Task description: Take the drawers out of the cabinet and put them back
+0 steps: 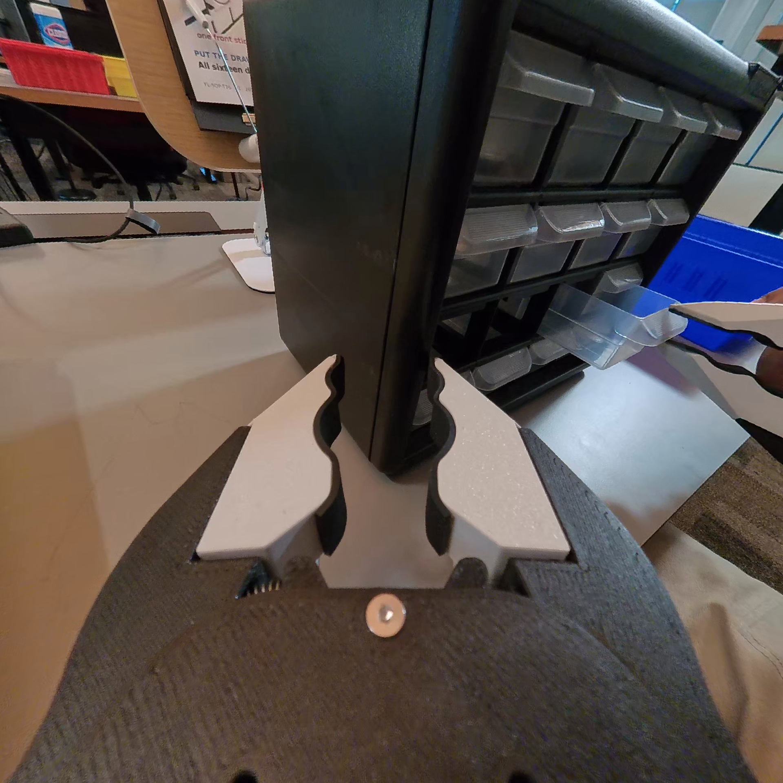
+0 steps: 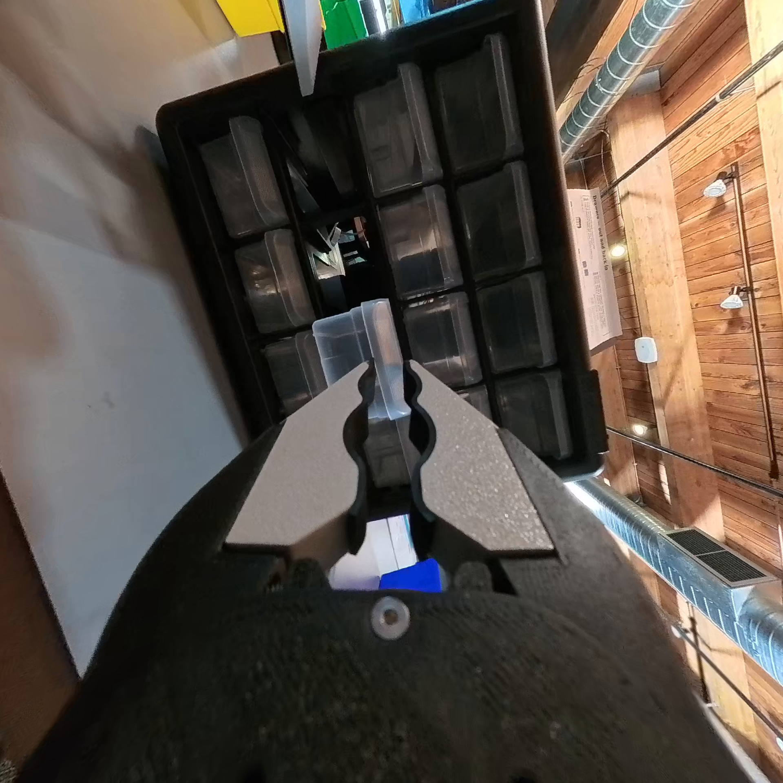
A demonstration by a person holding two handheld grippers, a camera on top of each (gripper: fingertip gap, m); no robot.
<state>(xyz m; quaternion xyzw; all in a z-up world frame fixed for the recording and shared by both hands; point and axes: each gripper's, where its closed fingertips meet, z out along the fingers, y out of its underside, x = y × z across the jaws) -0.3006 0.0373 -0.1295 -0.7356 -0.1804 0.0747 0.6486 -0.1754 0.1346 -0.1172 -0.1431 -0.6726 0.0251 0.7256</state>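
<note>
The drawer (image 1: 610, 322) was clear and empty. It was found in the third row of the black cabinet (image 1: 339, 212), pulled more than halfway out of its slot. Its front lip was pinched between the nearly closed jaws of the right gripper (image 2: 387, 366). Whether it was being taken out or put back could not be told.

The lower front corner of the cabinet was held by the left gripper (image 1: 387, 364). The jaws were partly open, with one pad on the side wall and one on the front.

The lip was thin and smooth, so it could slip out of the pinch. If the drawer was pulled fully free, its back end could drop and it could be twisted loose. If it was moved crookedly, it could get stuck in the slot. Then the whole cabinet could be dragged or tipped, if the corner was not held tight.

Sixteen slots were counted, in four rows of four. Four drawers were seen in the top row and four in the second. In the third row, one was shut in, one was partly out, and two empty slots (image 2: 334, 262) were left. Three were seen in the bottom row; the rest was hidden. One blue bin (image 1: 720, 271) was seen beside the cabinet on the table (image 1: 127, 339).
</note>
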